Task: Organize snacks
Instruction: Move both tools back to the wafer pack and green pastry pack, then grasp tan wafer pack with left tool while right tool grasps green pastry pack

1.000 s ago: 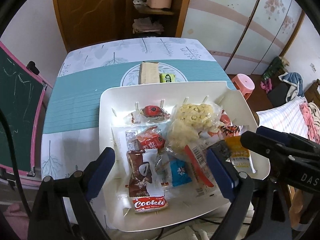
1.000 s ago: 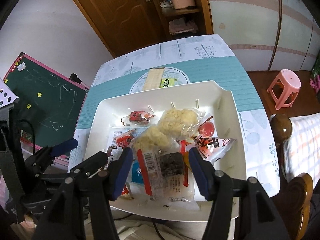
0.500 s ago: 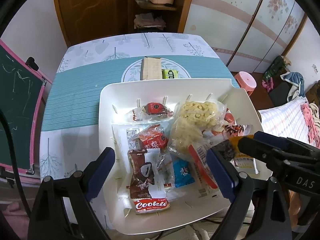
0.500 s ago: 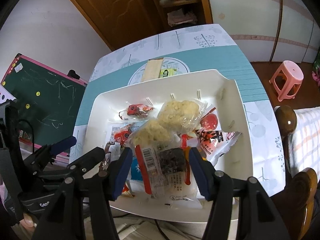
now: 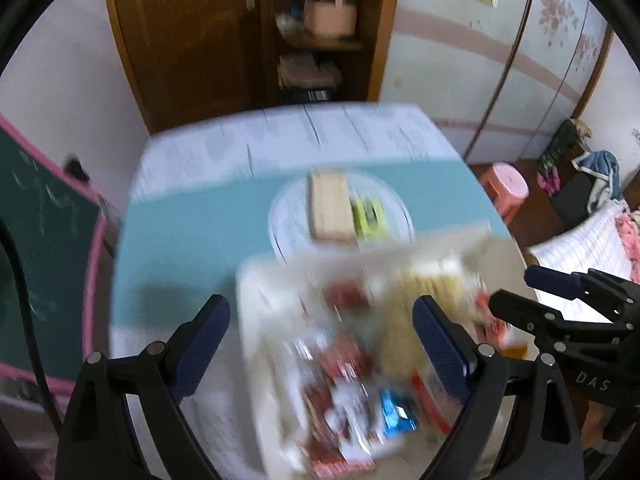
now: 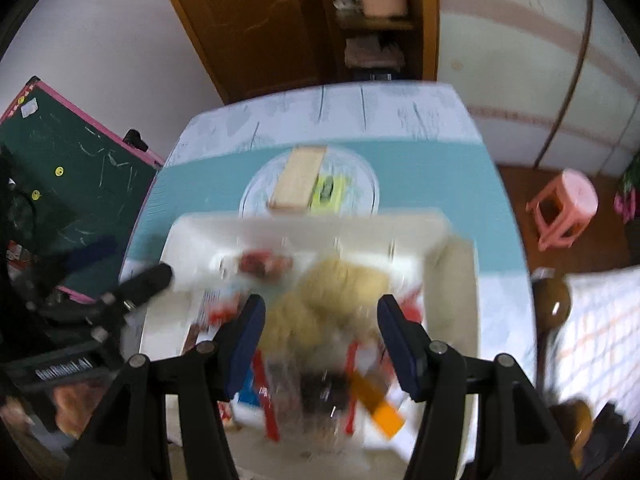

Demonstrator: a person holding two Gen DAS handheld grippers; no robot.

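A white tray (image 5: 260, 304) (image 6: 452, 280) lies at the near end of the table, heaped with several wrapped snacks; both views are motion-blurred. Pale puffed snack bags (image 6: 340, 284) (image 5: 424, 284) lie in its middle, red packets (image 5: 344, 364) and a blue one (image 5: 396, 412) nearer. A tan wafer pack (image 5: 330, 208) (image 6: 298, 180) and a small green packet (image 5: 370, 214) (image 6: 330, 190) lie beyond the tray on a round mat. My left gripper (image 5: 320, 348) is open and empty above the tray's left part. My right gripper (image 6: 320, 340) is open and empty above the near snacks.
The table has a teal and white cloth (image 5: 180, 232). A green chalkboard (image 6: 72, 168) stands at the left. A pink stool (image 6: 564, 208) and a bed edge (image 6: 600, 320) are at the right. A brown door and shelf (image 5: 316, 40) are behind.
Both grippers have moved forward and tilted up quickly, blurring the views. The tray now sits lower in both views and the wafer pack appears nearer. Both grippers stay open.
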